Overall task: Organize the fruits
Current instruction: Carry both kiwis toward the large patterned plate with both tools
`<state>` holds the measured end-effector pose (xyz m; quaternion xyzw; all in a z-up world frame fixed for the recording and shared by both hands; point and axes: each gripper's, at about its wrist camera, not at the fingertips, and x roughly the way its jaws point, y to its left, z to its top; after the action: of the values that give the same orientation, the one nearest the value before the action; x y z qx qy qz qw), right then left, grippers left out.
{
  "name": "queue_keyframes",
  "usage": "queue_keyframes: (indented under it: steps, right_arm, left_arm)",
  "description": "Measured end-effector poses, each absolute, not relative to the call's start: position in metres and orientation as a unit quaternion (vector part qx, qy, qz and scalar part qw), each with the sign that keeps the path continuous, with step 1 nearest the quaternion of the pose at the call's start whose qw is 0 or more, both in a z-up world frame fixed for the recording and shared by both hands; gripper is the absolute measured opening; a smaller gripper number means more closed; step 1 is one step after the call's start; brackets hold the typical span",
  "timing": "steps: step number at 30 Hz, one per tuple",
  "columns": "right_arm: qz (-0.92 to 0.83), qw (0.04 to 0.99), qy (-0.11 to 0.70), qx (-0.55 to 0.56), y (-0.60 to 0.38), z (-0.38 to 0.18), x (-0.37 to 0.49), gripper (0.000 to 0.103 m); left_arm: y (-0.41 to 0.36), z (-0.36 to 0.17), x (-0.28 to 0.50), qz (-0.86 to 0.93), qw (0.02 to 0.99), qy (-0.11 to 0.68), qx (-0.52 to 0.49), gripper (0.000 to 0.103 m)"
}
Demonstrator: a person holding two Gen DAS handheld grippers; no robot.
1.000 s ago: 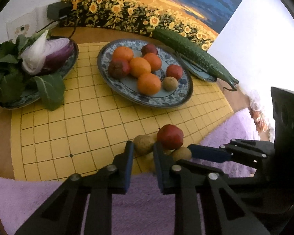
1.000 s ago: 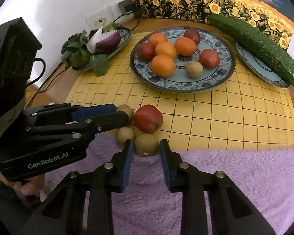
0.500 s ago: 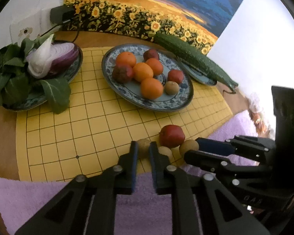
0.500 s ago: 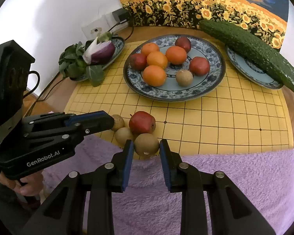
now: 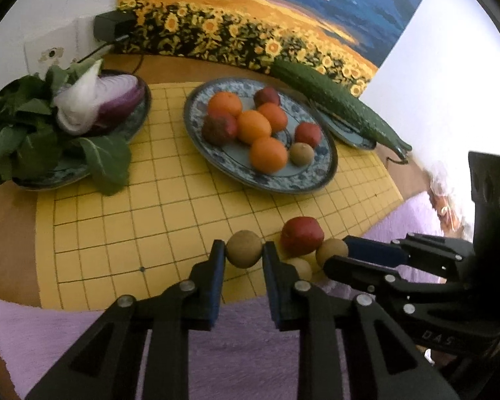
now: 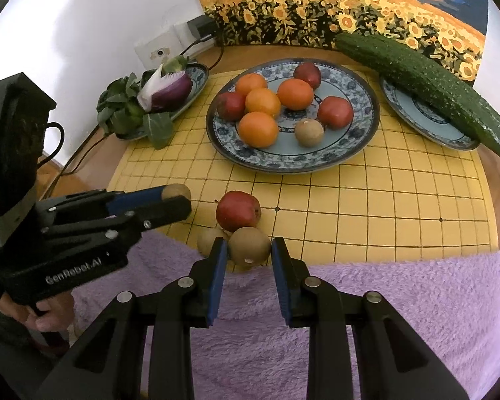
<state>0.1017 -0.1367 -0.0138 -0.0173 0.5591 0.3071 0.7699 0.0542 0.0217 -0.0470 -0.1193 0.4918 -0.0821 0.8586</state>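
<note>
Left wrist view shows the left gripper (image 5: 244,254) with its fingers pinched on a kiwi (image 5: 243,248), held at its middle just above the yellow mat (image 5: 116,226). Kiwis are light, firm and fuzzy but likely bruise under pressure, so a gentle mid-body squeeze suits. The right gripper (image 6: 249,257) brackets another kiwi (image 6: 249,246) beside the red apple (image 6: 238,210), fingers narrowly apart; whether they touch it I cannot tell.

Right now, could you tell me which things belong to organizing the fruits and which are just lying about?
Belongs to the job:
left claw shut on one kiwi
right claw around a second kiwi
red apple
fruit plate

Lying about:
cucumber
red onion
greens
purple towel
</note>
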Motion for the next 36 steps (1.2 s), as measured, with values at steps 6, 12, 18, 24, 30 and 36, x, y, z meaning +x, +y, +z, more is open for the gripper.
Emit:
queue_keyframes:
  steps: [6,12,18,24,30,36]
  right_arm:
    - [0.309,0.779,0.545,-0.014,-0.141,-0.003,0.106,0.029]
    - [0.297,0.806,0.512,0.011,-0.15,0.019,0.116,0.029]
    - [0.292,0.81,0.509,0.017,-0.15,0.022,0.13,0.029]
    - [0.29,0.809,0.511,0.024,-0.147,0.018,0.141,0.029]
    - [0.292,0.806,0.514,0.031,-0.144,0.015,0.152,0.029]
    - [0.292,0.804,0.517,0.031,-0.141,0.012,0.161,0.029]
  left_arm:
    - [0.024,-0.04,0.057,-0.078,0.86,0.489,-0.126,0.024]
    - [0.025,-0.035,0.061,-0.072,0.863,0.485,-0.125,0.024]
    - [0.024,-0.028,0.067,-0.075,0.866,0.481,-0.118,0.024]
    - [0.027,-0.019,0.075,-0.076,0.872,0.467,-0.121,0.024]
    - [0.029,-0.017,0.086,-0.076,0.872,0.469,-0.117,0.024]
    - [0.032,-0.016,0.096,-0.071,0.873,0.467,-0.122,0.024]
